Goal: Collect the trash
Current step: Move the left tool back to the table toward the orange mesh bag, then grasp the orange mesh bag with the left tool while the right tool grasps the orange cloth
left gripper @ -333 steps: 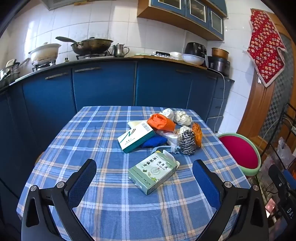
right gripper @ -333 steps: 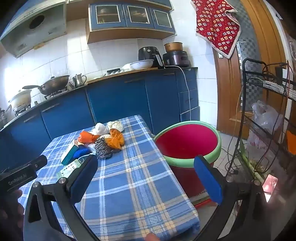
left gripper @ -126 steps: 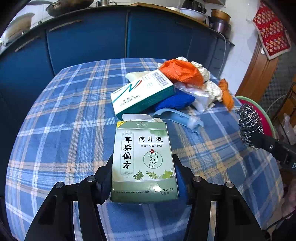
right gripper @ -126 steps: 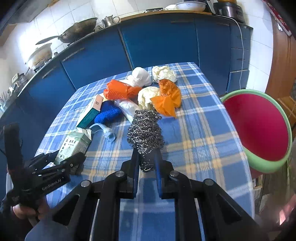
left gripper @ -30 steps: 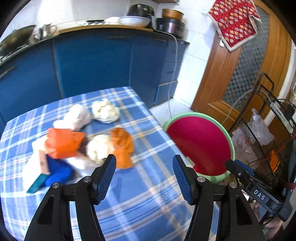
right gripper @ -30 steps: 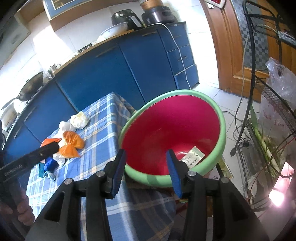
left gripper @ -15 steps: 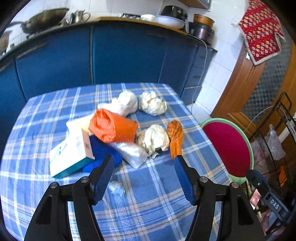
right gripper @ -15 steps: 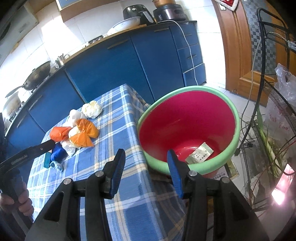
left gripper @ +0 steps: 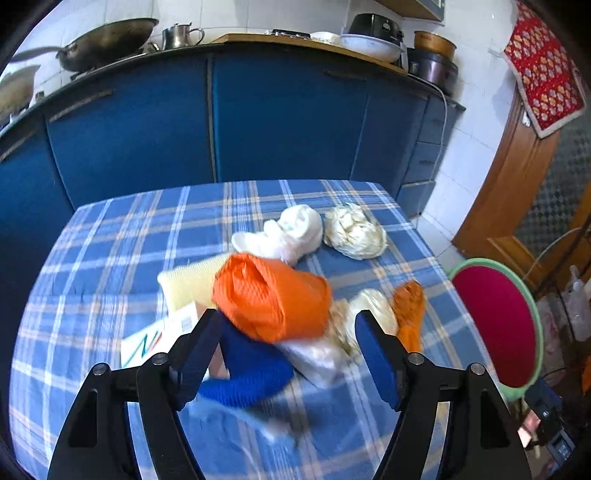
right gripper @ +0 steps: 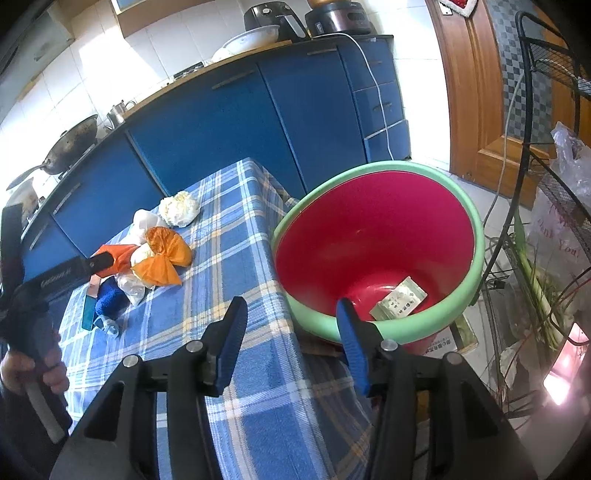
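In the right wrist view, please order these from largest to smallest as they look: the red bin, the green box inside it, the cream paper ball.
1. red bin, by far the largest.
2 and 3. green box and cream paper ball look alike in size; they lie at different depths, so I do not rank them.

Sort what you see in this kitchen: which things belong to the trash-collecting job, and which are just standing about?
Job:
- red bin with green box inside
- orange bundle
- blue cloth
- white wads
- cream wad
- orange bag
- white-and-teal box
- left gripper, open

Standing about:
- wok
- kettle
- wire rack
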A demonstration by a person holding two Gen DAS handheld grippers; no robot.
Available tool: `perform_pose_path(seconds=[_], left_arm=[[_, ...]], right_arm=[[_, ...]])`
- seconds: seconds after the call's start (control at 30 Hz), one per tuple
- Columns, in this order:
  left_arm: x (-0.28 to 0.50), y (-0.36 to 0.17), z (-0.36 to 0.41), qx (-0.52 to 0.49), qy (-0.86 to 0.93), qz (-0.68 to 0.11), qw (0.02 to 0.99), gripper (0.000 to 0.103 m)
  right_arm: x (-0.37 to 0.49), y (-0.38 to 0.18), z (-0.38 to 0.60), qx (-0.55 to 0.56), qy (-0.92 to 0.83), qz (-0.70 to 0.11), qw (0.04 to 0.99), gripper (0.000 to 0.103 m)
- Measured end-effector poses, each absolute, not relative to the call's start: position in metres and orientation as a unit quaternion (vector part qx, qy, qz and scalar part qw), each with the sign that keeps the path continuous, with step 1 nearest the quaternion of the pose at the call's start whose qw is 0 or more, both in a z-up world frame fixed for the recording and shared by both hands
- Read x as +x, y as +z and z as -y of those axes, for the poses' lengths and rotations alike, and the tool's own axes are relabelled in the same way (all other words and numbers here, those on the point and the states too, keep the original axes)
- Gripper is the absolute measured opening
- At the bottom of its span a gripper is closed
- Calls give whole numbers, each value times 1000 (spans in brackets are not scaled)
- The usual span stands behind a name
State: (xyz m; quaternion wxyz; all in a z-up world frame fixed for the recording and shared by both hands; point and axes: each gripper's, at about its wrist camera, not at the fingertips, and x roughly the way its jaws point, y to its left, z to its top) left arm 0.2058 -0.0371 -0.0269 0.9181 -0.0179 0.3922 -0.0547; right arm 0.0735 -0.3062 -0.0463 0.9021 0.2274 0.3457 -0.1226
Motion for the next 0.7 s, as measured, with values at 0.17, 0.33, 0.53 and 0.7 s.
perform_pose_path(seconds=[0.17,0.33,0.53,0.7], left_arm=[[223,-34,41,2,-38,-391,920,76],[236,-46,38,21,-7,-402,915,76],[235,-49,33,8,-26,-395,918,72],[234,-50,30,-5,-45,-390,920,39]], right_arm=[[78,-49,308,228,-126,-352,899,53],[89,-46,301,211,-117,-359,902,53],[112,-40,284,190,-92,-369,905,53],[133,-36,270,179,-71,-380,905,53]])
